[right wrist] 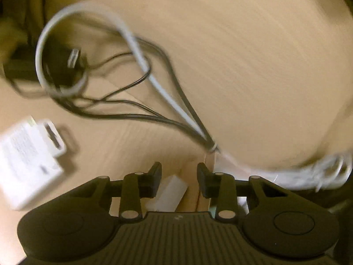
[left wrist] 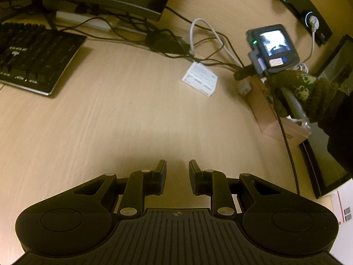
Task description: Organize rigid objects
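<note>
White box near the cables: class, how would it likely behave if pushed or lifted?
The white box looks like thin printed card, so probably light. It lies flat on the desk, so it should slide, not roll. Its card walls might dent under a hard squeeze.

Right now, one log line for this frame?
left gripper: open, empty, above desk | right gripper: open, over small white block beside cardboard box | white adapter: on desk

Pale wood-grain desk, black keyboard, white adapter, green floral-patterned glove.
</note>
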Tool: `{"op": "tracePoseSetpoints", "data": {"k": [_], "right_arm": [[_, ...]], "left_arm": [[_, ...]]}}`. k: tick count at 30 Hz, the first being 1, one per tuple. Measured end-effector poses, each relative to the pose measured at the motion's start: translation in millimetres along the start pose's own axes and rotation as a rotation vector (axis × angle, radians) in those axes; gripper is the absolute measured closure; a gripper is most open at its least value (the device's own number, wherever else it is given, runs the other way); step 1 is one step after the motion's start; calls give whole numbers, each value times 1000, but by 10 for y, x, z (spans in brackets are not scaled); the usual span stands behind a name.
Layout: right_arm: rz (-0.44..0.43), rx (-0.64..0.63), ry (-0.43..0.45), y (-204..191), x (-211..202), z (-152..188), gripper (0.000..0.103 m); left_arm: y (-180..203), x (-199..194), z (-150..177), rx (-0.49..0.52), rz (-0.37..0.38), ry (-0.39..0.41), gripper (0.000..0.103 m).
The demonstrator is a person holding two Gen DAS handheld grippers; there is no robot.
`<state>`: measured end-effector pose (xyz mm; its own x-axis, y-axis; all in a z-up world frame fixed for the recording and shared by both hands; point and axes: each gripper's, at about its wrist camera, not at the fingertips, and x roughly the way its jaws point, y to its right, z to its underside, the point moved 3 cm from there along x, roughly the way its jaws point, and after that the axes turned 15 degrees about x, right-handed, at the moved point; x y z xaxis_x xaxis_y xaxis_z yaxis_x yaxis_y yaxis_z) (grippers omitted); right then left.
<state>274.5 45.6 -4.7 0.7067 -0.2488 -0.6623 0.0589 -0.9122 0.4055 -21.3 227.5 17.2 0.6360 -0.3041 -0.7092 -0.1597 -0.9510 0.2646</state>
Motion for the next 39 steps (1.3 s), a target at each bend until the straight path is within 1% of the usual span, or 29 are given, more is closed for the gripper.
{"op": "tracePoseSetpoints", "data": {"k": [1, 3, 5, 8, 11, 12, 15, 18, 21, 23, 24, 26, 28, 29, 33, 37, 39], "right_arm": [[25, -58, 2, -88, 16, 28, 73], [14, -132, -28, -200, 5, 122, 75], [30, -193, -16, -246, -67, 265, 75], [10, -223, 2, -222, -256, 488, 75], [-41, -212, -6, -110, -510, 721, 75], [-69, -204, -4, -63, -603, 805, 76], [-175, -152, -56, 59, -874, 1098, 77], [-237, -132, -68, 193, -1093, 1405, 78], [-279, -87, -69, 295, -1244, 1558, 78], [-326, -10, -55, 432, -1380, 1627, 78], [-351, 46, -47, 526, -1439, 1653, 78], [-373, 137, -17, 692, -1566, 1729, 70], [-369, 202, 22, 840, -1692, 1821, 51], [-365, 229, 36, 883, -1706, 1844, 48], [-358, 302, 41, 1068, -1769, 2029, 47], [-383, 346, 10, 1162, -1766, 2197, 47], [-389, 372, -7, 1210, -1780, 2298, 47]], "left_arm": [[-15, -7, 16, -5, -1, -2, 79], [-29, 1, 39, -11, -7, -6, 79], [-30, 24, 51, -16, -9, -10, 79], [15, 77, 54, -13, -2, -16, 79], [103, 162, 50, -10, 18, -25, 79], [137, 192, 49, -6, 24, -28, 79], [262, 285, 12, 17, 49, -37, 79], [403, 383, -44, 49, 74, -44, 79], [539, 453, -116, 81, 89, -45, 78], [629, 488, -204, 107, 108, -32, 78], [675, 513, -274, 124, 118, -17, 78], [756, 595, -439, 154, 139, 18, 78], [817, 734, -634, 158, 164, 25, 78], [844, 821, -736, 150, 175, 19, 78], [1025, 1249, -1219, 143, 202, -8, 79], [1183, 1726, -1730, 113, 206, 19, 79], [1249, 2002, -1926, 119, 185, 30, 79]]}}
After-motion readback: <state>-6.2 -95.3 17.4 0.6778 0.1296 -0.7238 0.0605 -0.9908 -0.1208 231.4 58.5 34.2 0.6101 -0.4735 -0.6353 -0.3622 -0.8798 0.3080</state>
